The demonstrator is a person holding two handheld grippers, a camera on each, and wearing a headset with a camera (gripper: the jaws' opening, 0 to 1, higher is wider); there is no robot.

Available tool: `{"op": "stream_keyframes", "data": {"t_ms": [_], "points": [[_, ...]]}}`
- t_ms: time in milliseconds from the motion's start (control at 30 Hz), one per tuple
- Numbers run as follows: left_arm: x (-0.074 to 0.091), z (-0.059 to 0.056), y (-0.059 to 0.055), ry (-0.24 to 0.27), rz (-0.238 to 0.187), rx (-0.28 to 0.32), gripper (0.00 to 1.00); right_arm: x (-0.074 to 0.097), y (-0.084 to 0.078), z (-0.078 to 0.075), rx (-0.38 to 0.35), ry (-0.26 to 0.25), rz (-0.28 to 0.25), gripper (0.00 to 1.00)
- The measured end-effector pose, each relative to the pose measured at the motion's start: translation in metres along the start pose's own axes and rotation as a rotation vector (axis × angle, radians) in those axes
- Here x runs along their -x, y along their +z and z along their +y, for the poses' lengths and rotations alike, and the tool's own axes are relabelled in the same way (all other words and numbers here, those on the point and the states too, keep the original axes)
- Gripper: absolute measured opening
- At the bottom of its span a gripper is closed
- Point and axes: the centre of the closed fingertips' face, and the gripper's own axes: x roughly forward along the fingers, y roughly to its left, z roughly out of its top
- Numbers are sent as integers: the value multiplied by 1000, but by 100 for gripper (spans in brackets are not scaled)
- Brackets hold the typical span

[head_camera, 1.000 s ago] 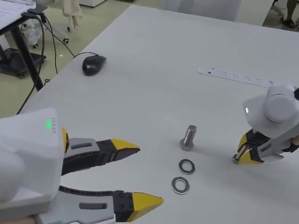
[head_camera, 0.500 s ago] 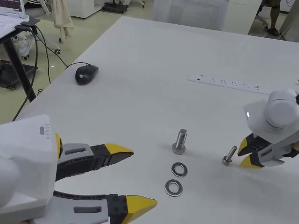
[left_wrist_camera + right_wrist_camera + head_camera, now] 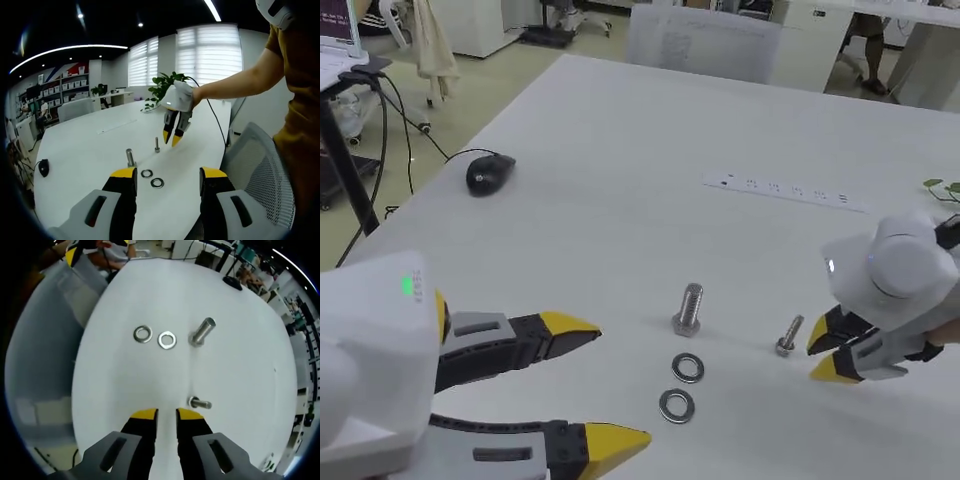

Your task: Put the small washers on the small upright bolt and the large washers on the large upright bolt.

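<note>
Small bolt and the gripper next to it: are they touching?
Apart. In the head view, bare table shows between the small bolt and the right gripper's yellow tips; the left gripper view shows the same gap.

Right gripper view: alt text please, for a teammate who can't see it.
The right hand-held gripper, jaws slightly apart and empty, points across a white table; the small bolt stands just off its tips. Farther on are the large upright bolt and two loose washers.
</note>
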Motion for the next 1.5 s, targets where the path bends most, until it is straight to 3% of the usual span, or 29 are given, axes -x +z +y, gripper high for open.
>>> {"op": "stream_keyframes", "data": {"t_ms": [633,1000,1500], "points": [[6,-3,-1,0,5,-10,49,-12,38,27,75,53,-30,15],[6,-1,0,-1,3,-10,49,-24,69,42,141,100,-65,15],[6,4,-1,14,-4,-4,49,-47,97,44,174,129,-91,20]]}}
